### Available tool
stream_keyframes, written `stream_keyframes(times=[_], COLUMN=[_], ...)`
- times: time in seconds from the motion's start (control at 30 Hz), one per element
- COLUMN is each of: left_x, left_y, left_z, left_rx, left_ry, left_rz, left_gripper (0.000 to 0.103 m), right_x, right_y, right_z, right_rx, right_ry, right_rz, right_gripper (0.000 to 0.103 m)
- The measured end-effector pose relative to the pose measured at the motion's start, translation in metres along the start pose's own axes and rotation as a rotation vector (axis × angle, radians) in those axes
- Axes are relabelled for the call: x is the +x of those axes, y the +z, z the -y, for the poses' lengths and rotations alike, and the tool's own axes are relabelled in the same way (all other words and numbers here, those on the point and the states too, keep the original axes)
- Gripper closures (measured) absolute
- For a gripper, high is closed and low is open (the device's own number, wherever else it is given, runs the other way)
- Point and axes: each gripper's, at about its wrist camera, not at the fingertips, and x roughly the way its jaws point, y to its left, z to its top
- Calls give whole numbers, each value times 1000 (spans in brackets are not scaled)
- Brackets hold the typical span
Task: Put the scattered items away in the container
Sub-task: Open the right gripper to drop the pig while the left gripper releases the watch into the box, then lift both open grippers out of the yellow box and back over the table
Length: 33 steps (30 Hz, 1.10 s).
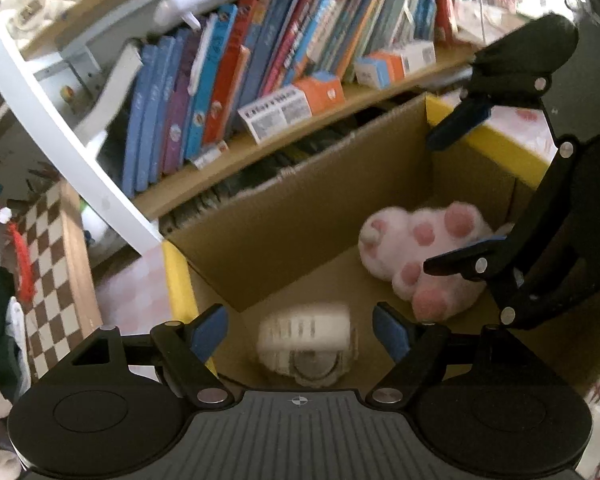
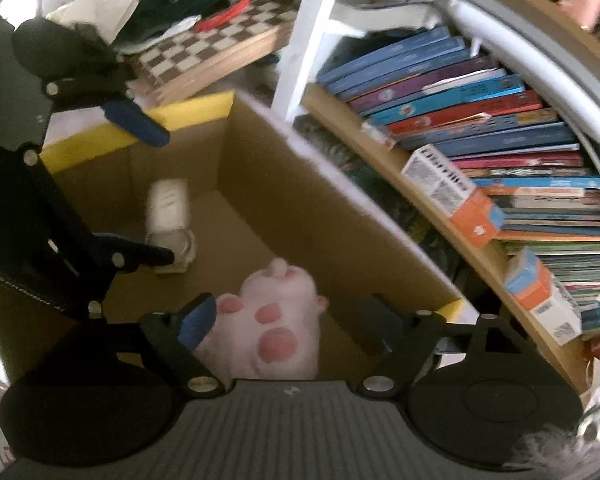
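While both grippers hang over the cardboard box (image 1: 300, 240), its contents and surroundings list as follows.

Left gripper (image 1: 300, 330): jaws spread wide, blue-padded fingertips (image 1: 208, 330) well apart, nothing between them in contact. It points down into the box, directly above the white bottle. In the right wrist view it enters from the left edge, likewise spread, one finger over the box's yellow-edged rim, the other crossing in front of the bottle.

Right gripper (image 2: 288, 320): jaws released and wide, holding nothing. The plush paw lies below, between the fingers; the left blue pad (image 2: 198, 320) overlaps the paw's edge in view, though contact cannot be told. In the left wrist view it enters from the right, its lower finger crossing in front of the paw.

White bottle (image 1: 308, 344): blurred, labelled, lying on the box floor near one wall; also visible in the right wrist view (image 2: 170, 216).

Plush paw (image 1: 424, 248): white with pink pads, resting on the box floor near the opposite side, apart from the bottle (image 2: 272, 320).

Box: brown cardboard, open top, yellow tape along the rim, standing just beside the bookshelf (image 2: 480, 128).

Bookshelf: wooden shelves packed with books, small orange-and-white cartons (image 1: 292, 108) lying in front.

Chessboard (image 2: 204, 48): checkered, beyond the box, clothing piled near it.
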Motion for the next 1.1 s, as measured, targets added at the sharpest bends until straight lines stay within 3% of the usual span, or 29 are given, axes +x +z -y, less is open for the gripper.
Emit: stream_keyframes(times=[0.33,0.5,0.8,1.1], left_x=[-58,-89,-127,-162], left_y=[9,6,-15,-49], left_z=[3,10,18,35], left_rx=[-15,0,-42,-77], left_ry=[37,58,50,30], left_rz=[149,213,226,236], left_gripper=[21,16,15,15], right_x=[-67,-101,-144,-175], right_y=[-4,-11,-29,-68], right_z=[-4,-12,-24,-41], right_rx=[26,27,93,241], right_ry=[4,17,10,-62], right_rz=[121,175,230,202], right_gripper=[16,14,13,8])
